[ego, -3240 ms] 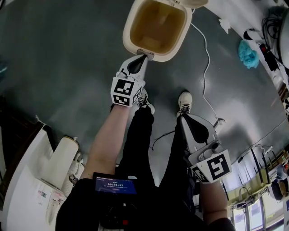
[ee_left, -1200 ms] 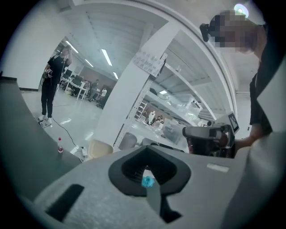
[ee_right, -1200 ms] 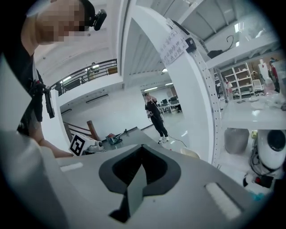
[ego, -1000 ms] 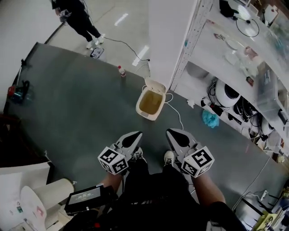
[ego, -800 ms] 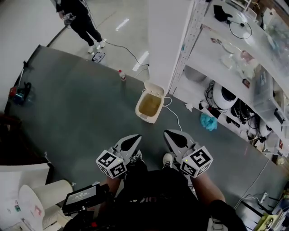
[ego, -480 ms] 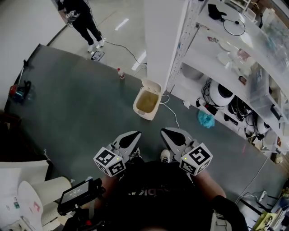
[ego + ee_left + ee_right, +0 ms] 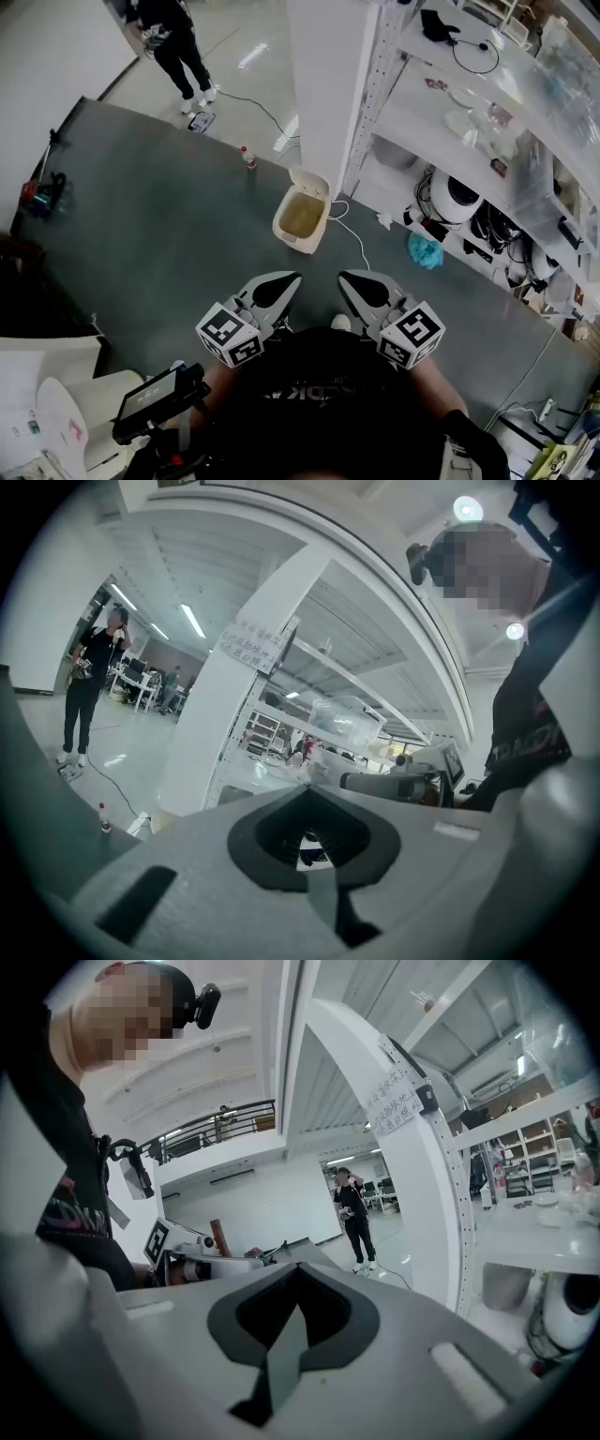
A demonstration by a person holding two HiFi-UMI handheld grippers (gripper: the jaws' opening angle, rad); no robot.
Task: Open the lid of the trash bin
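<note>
Head view, looking steeply down. The trash bin [image 7: 300, 217] is seen on the dark grey floor [image 7: 141, 225], just beside the foot of a white pillar [image 7: 323, 84]. Its lid [image 7: 311, 181] is tipped back and upright, so that the yellowish-brown interior is exposed. A white cable [image 7: 354, 239] is trailed across the floor close to the bin's right side. A small bottle [image 7: 248, 157] is stood to the bin's left, and a blue cloth [image 7: 424, 251] is seen on the floor to its right, under white shelving [image 7: 450, 122].

The left tongs [image 7: 284, 281] and the right tongs [image 7: 352, 281] are held side by side in front of the wearer's body, well apart from the bin, with their tips pointed toward it. In each gripper view the two jaws are shown pressed together along a single seam, with nothing gripped between them.

A person in dark clothing [image 7: 173, 42] is seen standing at the far edge of the floor.
</note>
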